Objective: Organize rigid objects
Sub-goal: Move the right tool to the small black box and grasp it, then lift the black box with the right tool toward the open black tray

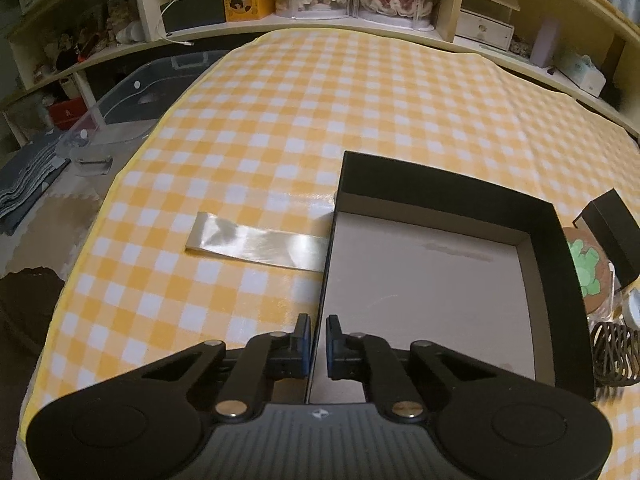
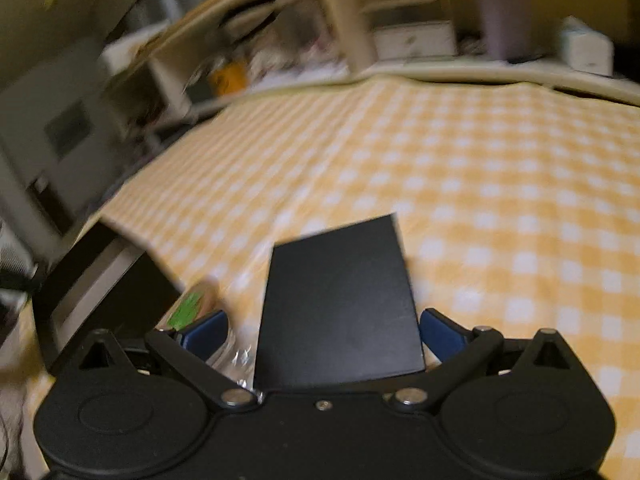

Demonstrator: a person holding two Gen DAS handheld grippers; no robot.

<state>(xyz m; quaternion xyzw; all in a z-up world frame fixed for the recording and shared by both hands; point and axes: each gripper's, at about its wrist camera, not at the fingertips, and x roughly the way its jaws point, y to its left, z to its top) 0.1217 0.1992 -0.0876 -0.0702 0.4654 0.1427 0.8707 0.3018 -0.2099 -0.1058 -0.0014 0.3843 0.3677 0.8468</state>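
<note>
A: Where is the open, shallow black cardboard tray with a grey floor [image 1: 432, 280]?

B: It rests on the yellow-and-white checked tablecloth [image 1: 320, 112], in the near right part of the left wrist view. Its left wall stands between the pads of the left gripper [image 1: 318, 344]. The jaws are narrow and closed on that wall.

A: And the small black rectangular box [image 2: 336, 304]?

B: It lies between the fingers of the right gripper [image 2: 324, 332]. The jaws are wide. The left pad stands clear of the box. The right pad is close to the box edge; contact cannot be confirmed because the right wrist view is blurred. In the left wrist view the same box [image 1: 612, 232] appears just beyond the right wall of the tray.

A: What surrounds the tray?

B: A strip of clear glossy tape [image 1: 256, 246] lies flat on the cloth, touching the left wall. A round item with a brown lid and green pattern [image 1: 588, 272] sits beside the right wall, below the box. A dark wire coil [image 1: 614, 356] lies nearer, at the right edge. Cream wooden shelving [image 1: 452, 0] runs along the far side.
</note>
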